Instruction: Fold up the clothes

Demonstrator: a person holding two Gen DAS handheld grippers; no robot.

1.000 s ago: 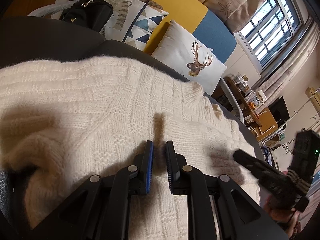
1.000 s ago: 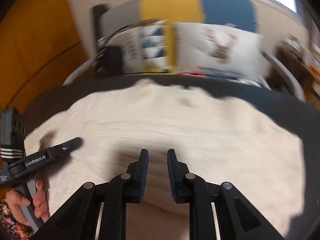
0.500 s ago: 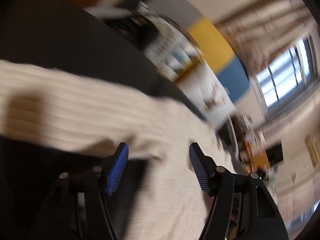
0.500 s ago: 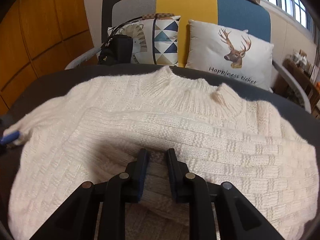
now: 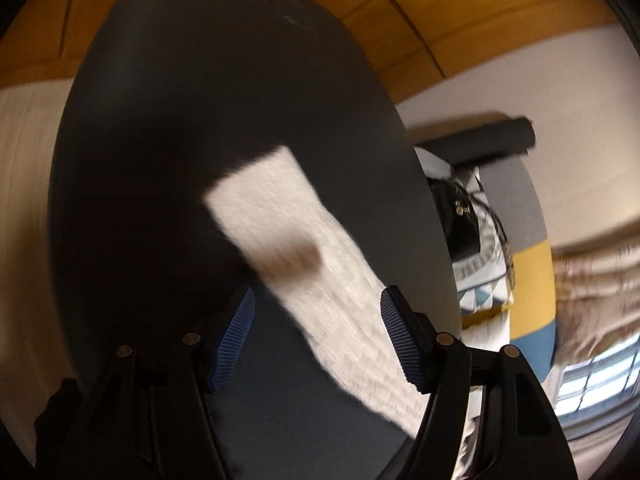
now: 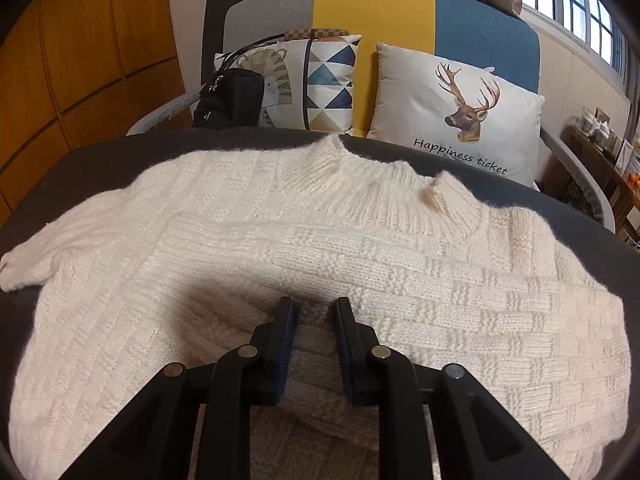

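Observation:
A cream knitted sweater (image 6: 360,248) lies spread on the dark round table (image 6: 120,148), collar toward the sofa. My right gripper (image 6: 314,304) sits low on the sweater's front, shut on a raised fold of knit pinched between its pads. In the blurred left wrist view, one sleeve (image 5: 280,216) of the sweater stretches flat across the table (image 5: 180,100). My left gripper (image 5: 317,296) hovers over that sleeve with its jaws wide open. The sleeve runs beneath the gap and neither pad presses on it. The left gripper is out of the right wrist view.
Behind the table stands a grey, yellow and blue sofa (image 6: 480,28) with a deer cushion (image 6: 456,112), a patterned cushion (image 6: 320,80) and a black bag (image 6: 232,100). Wooden panels (image 6: 80,60) line the left wall. A cluttered shelf (image 6: 600,152) stands at the right.
The left gripper opened, left the sweater's body and swung fast across to the sleeve, rolling as it went. The right gripper stays shut on the fold and has barely shifted.

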